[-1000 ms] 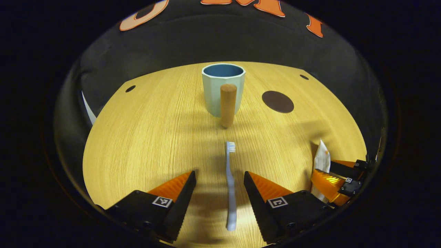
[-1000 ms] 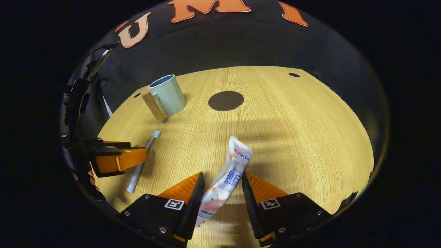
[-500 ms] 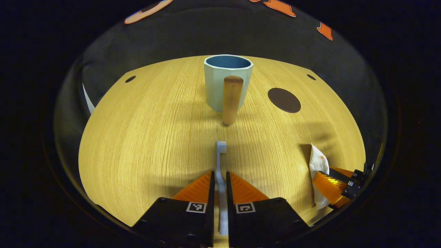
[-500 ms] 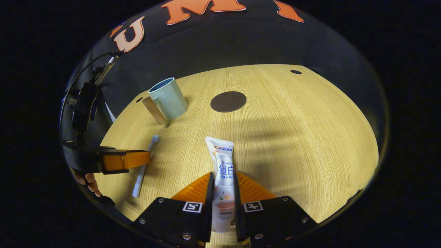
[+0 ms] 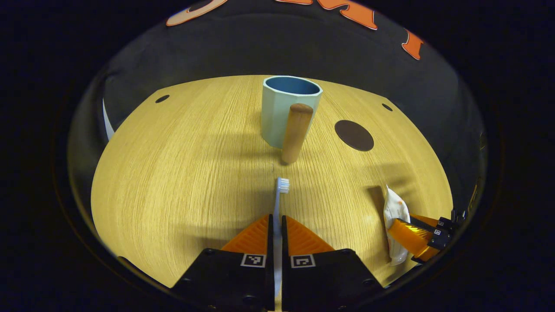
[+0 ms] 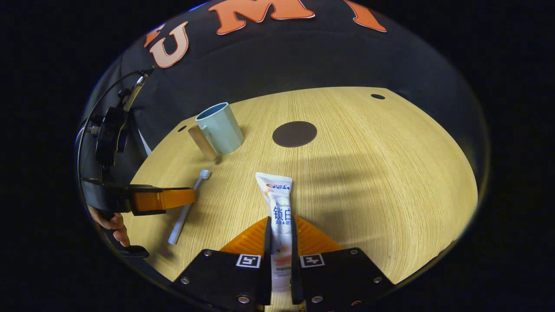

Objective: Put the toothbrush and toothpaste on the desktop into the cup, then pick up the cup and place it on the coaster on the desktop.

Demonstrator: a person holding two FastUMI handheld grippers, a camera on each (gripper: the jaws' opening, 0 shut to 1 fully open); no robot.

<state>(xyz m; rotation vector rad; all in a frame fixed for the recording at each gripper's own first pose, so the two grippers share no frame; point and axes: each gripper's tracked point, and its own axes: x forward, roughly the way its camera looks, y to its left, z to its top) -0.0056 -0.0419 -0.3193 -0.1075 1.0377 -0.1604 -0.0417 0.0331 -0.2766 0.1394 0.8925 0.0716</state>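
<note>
Two hand-held grippers have just clamped shut: the left hand-held gripper (image 5: 275, 225) on the toothbrush (image 5: 279, 195), the right hand-held gripper (image 6: 280, 229) on the toothpaste (image 6: 277, 199). Both items now look ready for the cup (image 5: 282, 108).

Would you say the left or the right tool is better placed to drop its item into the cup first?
Probably left: the left tool grips the toothbrush, which points toward the cup straight ahead.
</note>
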